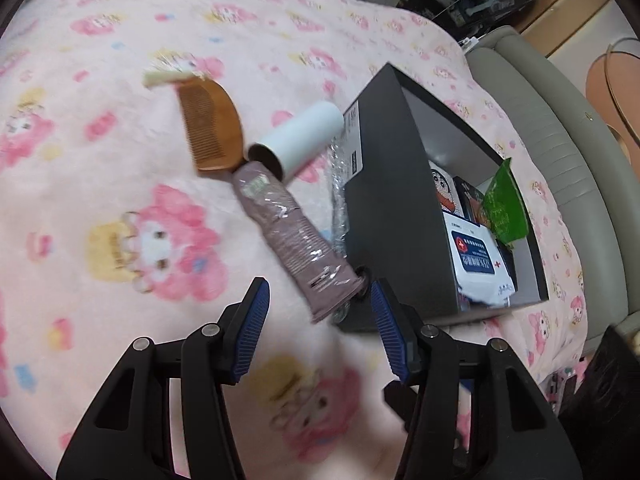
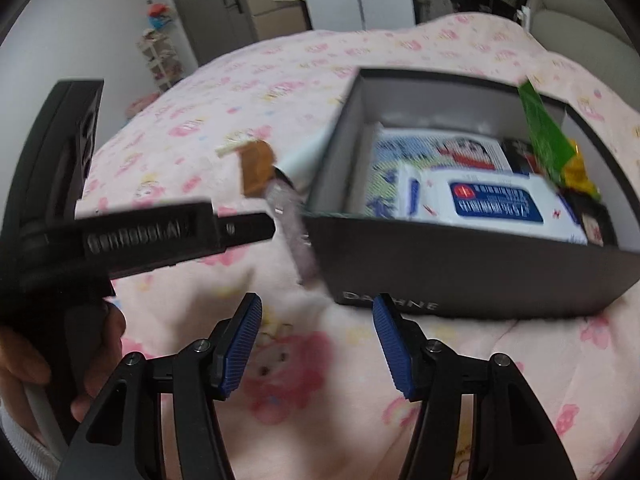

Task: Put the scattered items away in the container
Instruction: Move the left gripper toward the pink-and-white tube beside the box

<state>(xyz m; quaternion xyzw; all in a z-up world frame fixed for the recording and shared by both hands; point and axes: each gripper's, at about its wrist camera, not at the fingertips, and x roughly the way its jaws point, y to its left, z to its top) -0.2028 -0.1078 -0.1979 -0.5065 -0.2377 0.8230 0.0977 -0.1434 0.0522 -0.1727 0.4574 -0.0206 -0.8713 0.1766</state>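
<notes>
A dark grey box (image 1: 388,216) (image 2: 460,264) rests on the pink blanket and holds a white wipes pack (image 1: 478,264) (image 2: 492,200), a cartoon packet (image 2: 448,150) and a green packet (image 1: 504,204) (image 2: 546,132). Beside its left wall lie a mauve tube (image 1: 292,236) (image 2: 296,236), a white roll (image 1: 298,142), a wooden comb (image 1: 212,128) (image 2: 258,166) and a small cream stick (image 1: 166,77). My left gripper (image 1: 318,300) is open just short of the tube's flat end. My right gripper (image 2: 318,314) is open in front of the box's near wall, holding nothing.
A pink cartoon-print blanket (image 1: 120,220) (image 2: 280,360) covers the bed. A grey padded bed frame (image 1: 568,152) runs past the box. In the right wrist view the left tool's black body (image 2: 160,236) and a hand (image 2: 24,360) fill the left side. A door and shelves stand far back.
</notes>
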